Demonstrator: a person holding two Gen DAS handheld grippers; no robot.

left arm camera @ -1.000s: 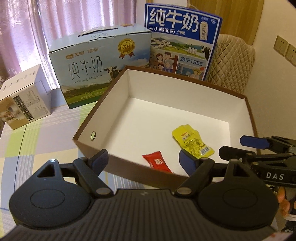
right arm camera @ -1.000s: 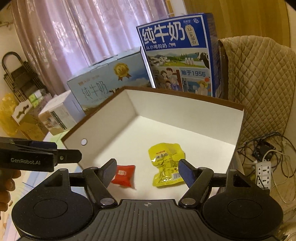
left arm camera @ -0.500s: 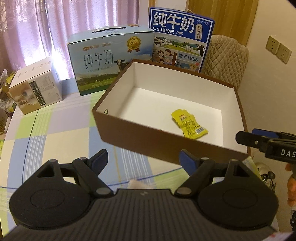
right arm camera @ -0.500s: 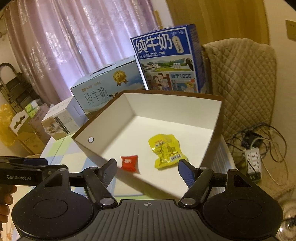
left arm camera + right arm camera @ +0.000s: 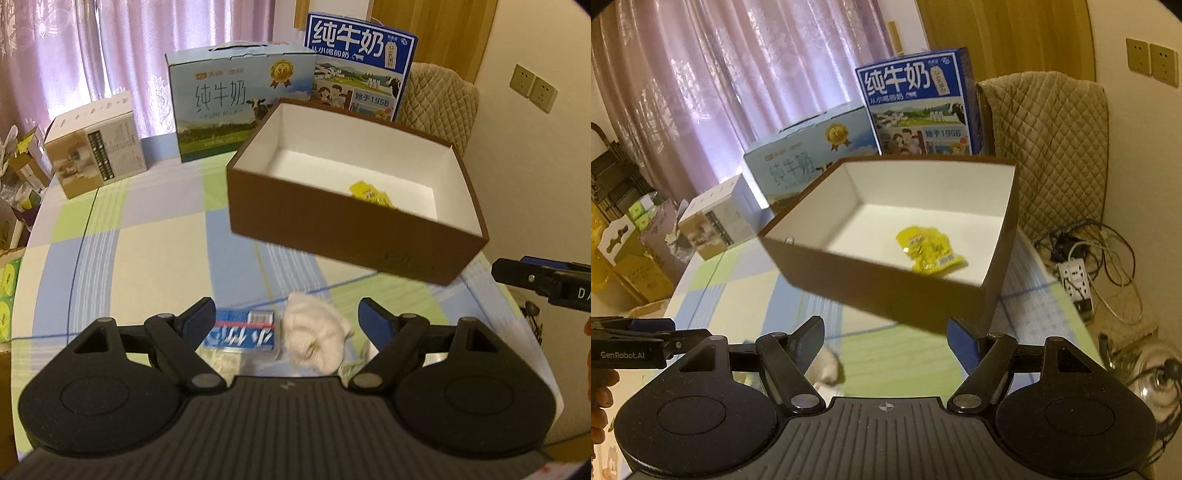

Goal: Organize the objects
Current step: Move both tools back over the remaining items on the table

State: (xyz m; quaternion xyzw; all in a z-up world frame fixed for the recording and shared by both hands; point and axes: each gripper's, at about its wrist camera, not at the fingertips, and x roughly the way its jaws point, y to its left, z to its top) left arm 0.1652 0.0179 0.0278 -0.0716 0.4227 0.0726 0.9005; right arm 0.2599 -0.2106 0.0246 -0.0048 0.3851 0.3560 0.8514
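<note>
Holding both tools low over the checked tabletop (image 5: 110, 266), I have nothing in either one. My left gripper (image 5: 286, 319) has its jaws spread wide; just beyond them, between the blue pads, lie a small blue-and-white packet (image 5: 243, 334) and, just beside it on the right, a crumpled cream cloth (image 5: 317, 341). My right gripper (image 5: 884, 341) also has its jaws spread wide, with bare green and blue cloth between them; the cream cloth shows as a pale blur behind the left finger in the right wrist view.

Farther on sits an open brown box (image 5: 332, 229) with a white inside, near the right edge of the tabletop. A yellow snack packet (image 5: 929, 251) lies flat on its floor, towards the near wall; from the left wrist view only its top peeks over the rim.

Behind the box stand two milk cartons: a pale blue one (image 5: 236, 99) lying lengthwise and a dark blue one (image 5: 356, 66) upright to its right. Well to the left is a small white and tan box (image 5: 96, 144). A quilted chair back (image 5: 1049, 147) stands beyond the table, with pink curtains (image 5: 738, 92) behind everything.
</note>
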